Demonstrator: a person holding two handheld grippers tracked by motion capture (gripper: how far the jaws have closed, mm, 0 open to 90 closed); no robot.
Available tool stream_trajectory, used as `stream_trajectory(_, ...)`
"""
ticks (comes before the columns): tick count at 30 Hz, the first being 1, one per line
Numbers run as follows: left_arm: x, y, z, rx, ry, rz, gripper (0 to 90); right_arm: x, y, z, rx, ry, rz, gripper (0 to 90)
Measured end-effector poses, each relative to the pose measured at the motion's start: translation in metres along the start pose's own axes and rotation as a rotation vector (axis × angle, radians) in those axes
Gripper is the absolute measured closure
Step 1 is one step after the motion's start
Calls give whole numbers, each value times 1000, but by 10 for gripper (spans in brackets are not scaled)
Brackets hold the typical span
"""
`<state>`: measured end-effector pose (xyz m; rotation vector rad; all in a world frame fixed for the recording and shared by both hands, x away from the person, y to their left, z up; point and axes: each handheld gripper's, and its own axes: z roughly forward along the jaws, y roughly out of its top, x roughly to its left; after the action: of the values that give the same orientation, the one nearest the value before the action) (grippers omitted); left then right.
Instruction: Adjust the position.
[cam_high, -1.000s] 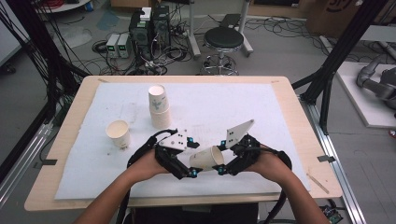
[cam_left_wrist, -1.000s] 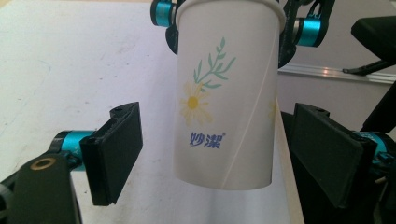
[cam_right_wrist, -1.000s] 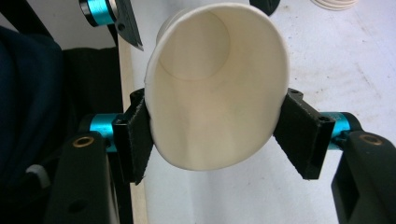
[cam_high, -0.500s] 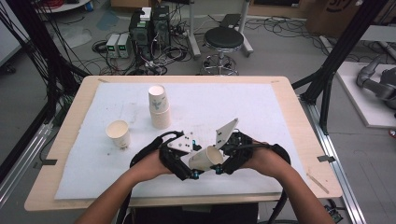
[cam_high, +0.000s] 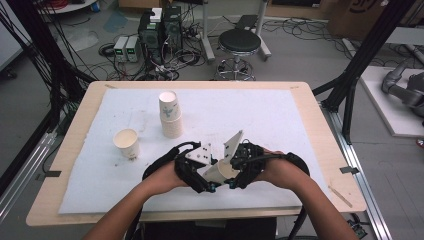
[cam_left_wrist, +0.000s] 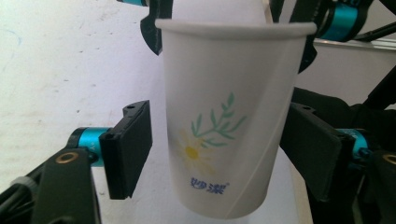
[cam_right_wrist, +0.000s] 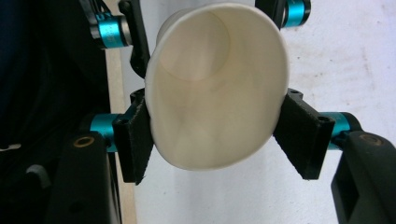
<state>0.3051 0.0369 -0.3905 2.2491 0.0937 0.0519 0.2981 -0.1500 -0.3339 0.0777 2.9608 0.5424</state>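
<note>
A paper cup (cam_high: 220, 171) hangs in the air at the lower middle of the high view, between the two claws, tilted on its side above the white mat (cam_high: 280, 120) that covers the counter (cam_high: 75, 120). The right claw (cam_right_wrist: 212, 135) is pinching the cup near its rim: in the right gripper view the mouth is squeezed into an oval and both pads press its sides. The left claw (cam_left_wrist: 219, 149) stands spread around the cup's body; in the left gripper view there is a gap between the left pad and the flower-printed wall, and the right pad looks just beside or barely touching it, so the left claw does not seem to carry the cup.

Judging from this, the work is partway through a hand-over of one cup between the claws, and which way it goes cannot be told. A stack of cups (cam_high: 170, 116) stands upright at the upper left of the mat, and a single cup (cam_high: 126, 142) stands apart at the left of it. Left to do, probably: finish the transfer and set this cup onto the stack or the mat.
</note>
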Motion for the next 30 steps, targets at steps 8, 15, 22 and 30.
stream_trajectory(8, -2, 0, 9, 20, -36, 7, 370, 1, 1, 3, 33, 11, -25, 343)
stream_trajectory(15, 0, -4, 8, -22, -41, -15, 353, -2, -3, 1, -48, 46, 27, 231)
stream_trajectory(22, 4, -20, 3, -116, -4, -73, 332, -8, -23, -18, -349, 66, 158, 211)
stream_trajectory(30, 9, -45, -12, -239, 104, -167, 323, -3, -73, -23, -541, -33, 337, 209)
